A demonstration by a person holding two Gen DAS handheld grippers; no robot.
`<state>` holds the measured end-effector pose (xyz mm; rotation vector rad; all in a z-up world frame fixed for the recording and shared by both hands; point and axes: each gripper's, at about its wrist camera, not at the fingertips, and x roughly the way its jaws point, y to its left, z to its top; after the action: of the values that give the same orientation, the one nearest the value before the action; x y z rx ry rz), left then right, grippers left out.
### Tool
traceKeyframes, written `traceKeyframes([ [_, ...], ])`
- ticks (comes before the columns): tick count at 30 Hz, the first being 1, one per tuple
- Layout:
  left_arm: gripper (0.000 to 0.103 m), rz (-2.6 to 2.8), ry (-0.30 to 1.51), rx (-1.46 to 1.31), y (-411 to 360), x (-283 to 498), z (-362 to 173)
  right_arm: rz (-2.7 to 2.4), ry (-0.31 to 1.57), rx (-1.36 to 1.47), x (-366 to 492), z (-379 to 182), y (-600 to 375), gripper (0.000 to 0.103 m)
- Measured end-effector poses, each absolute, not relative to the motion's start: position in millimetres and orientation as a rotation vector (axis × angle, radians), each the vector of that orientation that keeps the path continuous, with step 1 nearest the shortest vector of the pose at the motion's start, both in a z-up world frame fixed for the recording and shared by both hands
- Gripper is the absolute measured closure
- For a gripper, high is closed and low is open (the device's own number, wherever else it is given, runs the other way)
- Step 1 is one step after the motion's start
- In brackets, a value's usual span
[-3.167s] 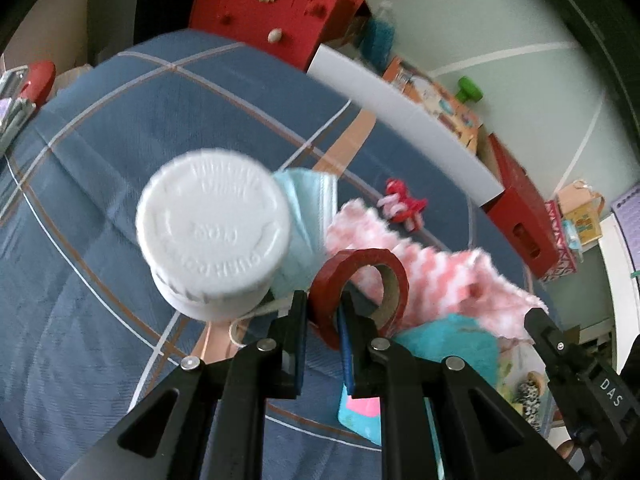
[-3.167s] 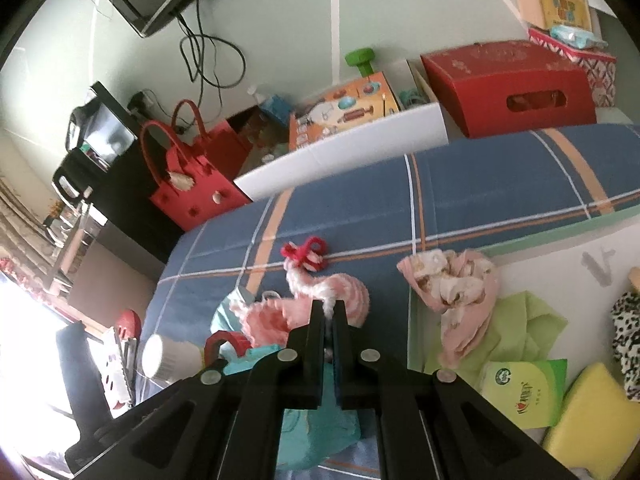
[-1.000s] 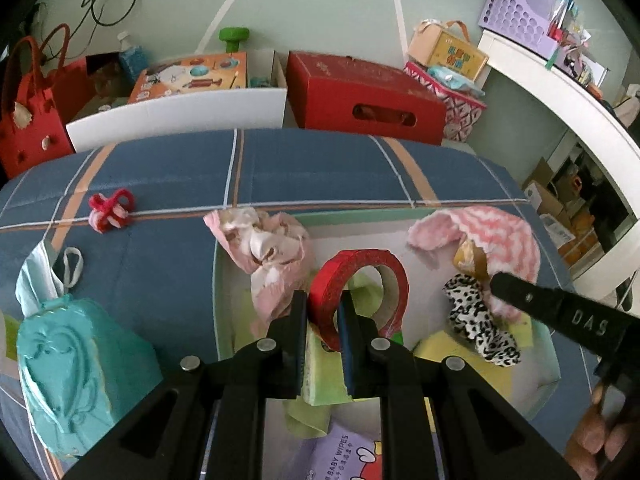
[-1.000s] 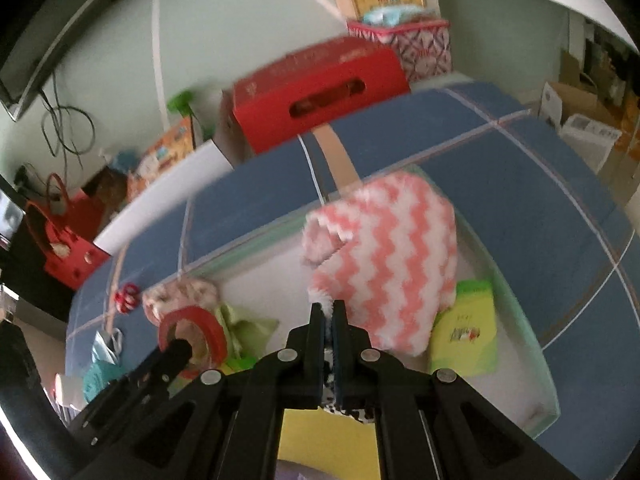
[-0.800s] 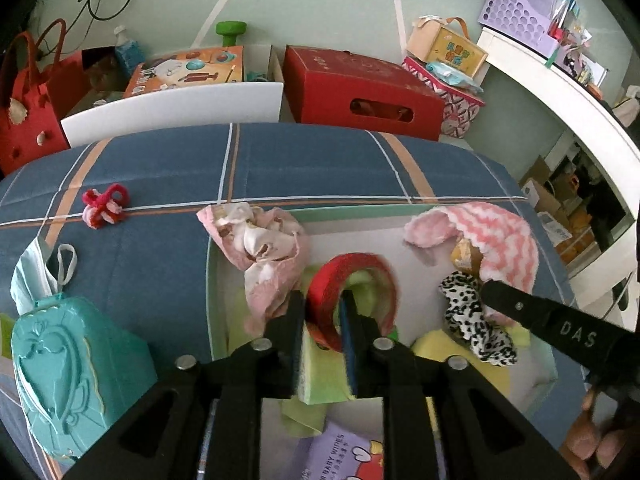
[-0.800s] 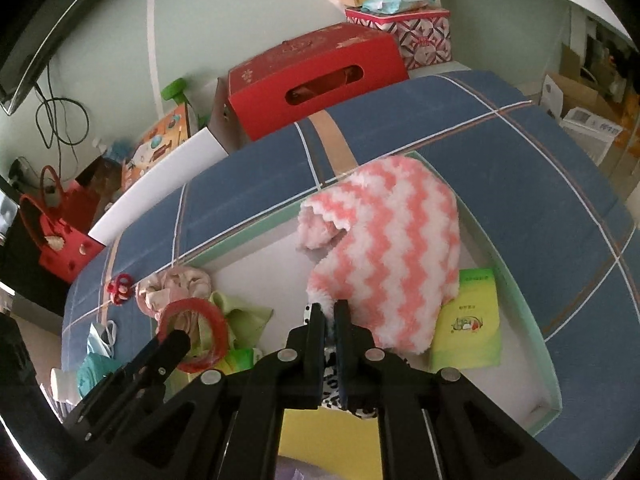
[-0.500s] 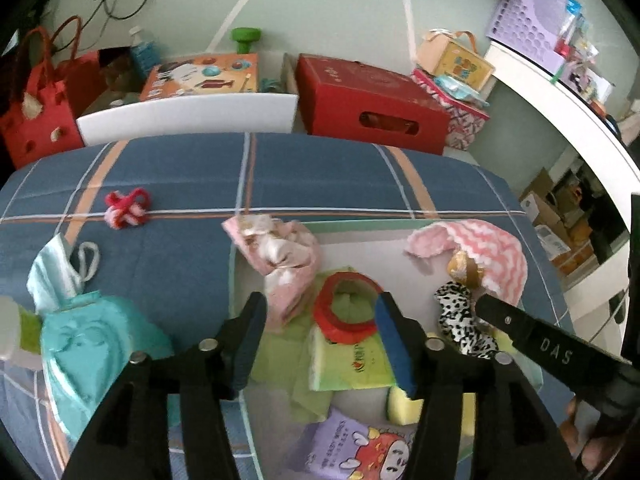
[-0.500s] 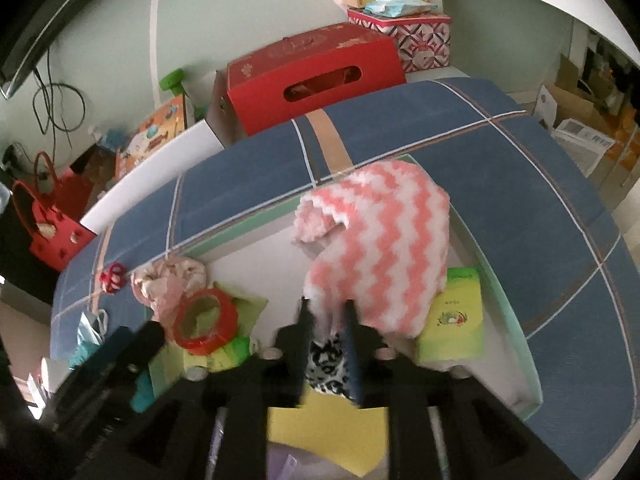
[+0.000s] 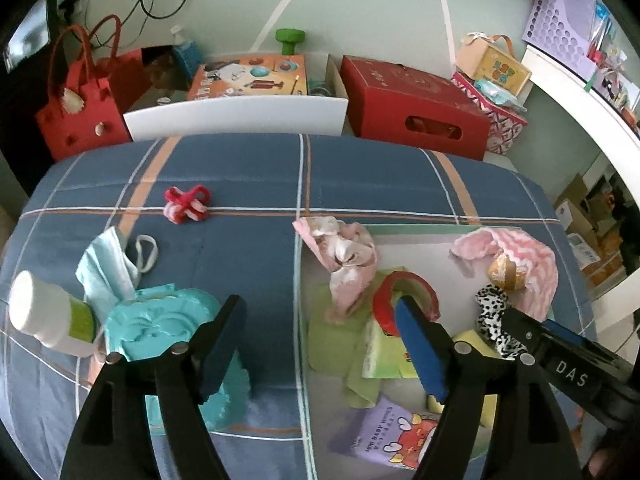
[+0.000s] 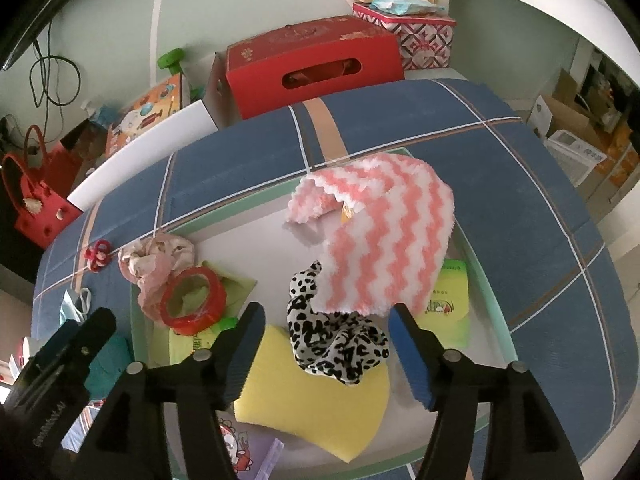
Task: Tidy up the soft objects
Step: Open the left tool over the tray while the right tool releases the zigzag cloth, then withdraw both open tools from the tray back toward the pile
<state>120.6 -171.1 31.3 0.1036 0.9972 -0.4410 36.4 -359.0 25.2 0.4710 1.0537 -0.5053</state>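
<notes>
A green-rimmed white tray (image 10: pixel 486 284) on the blue plaid bed holds a pink-and-white zigzag cloth (image 10: pixel 384 236), a leopard scrunchie (image 10: pixel 336 340), a yellow sponge (image 10: pixel 316 412), a pink scrunchie (image 10: pixel 156 264), a red tape roll (image 10: pixel 194 300) and tissue packs. My right gripper (image 10: pixel 324 340) is open and empty above the leopard scrunchie. My left gripper (image 9: pixel 320 340) is open and empty; the tape roll (image 9: pixel 404 296) lies just past its right finger. A blue face mask (image 9: pixel 106 268), a teal case (image 9: pixel 168 332), a white-capped bottle (image 9: pixel 44 316) and a red-and-white hair tie (image 9: pixel 186 204) lie on the bed left of the tray (image 9: pixel 304 360).
Behind the bed stand a red felt bag (image 9: pixel 80 108), a white bin with a picture box (image 9: pixel 248 92), a red carton (image 9: pixel 416 108) and a patterned basket (image 9: pixel 496 120). A white shelf (image 9: pixel 584 104) runs along the right.
Both grippers have opened and pulled back. The left one let go of the red tape roll, which now lies in the tray. The right one released the zigzag cloth into the tray.
</notes>
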Motion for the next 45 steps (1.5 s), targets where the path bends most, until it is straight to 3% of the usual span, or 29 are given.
traceKeyframes([
  [3, 0.012, -0.42, 0.986, 0.13, -170, 120, 32, -0.511, 1.055, 0.472, 36, 24, -360, 0.023],
  [7, 0.011, -0.404, 0.969, 0.138, -167, 118, 36, -0.51, 1.056, 0.472, 36, 24, -359, 0.016],
  [10, 0.011, -0.408, 0.96, 0.125, -164, 116, 41, -0.506, 1.045, 0.463, 36, 26, -357, 0.0],
  [23, 0.01, -0.4, 0.901, 0.067, -136, 120, 63, -0.447, 0.857, 0.458, 38, 61, -337, 0.0],
  [30, 0.009, -0.318, 0.82, -0.002, -73, 140, 81, -0.333, 0.83, 0.415, 57, 72, -301, 0.0],
  [41, 0.009, -0.161, 0.92, -0.185, 35, 170, 76, -0.153, 0.832, 0.33, 86, 81, -234, 0.0],
  [45, 0.009, -0.159, 0.927, -0.11, 53, 176, 73, -0.115, 0.841, 0.309, 94, 83, -214, 0.0],
])
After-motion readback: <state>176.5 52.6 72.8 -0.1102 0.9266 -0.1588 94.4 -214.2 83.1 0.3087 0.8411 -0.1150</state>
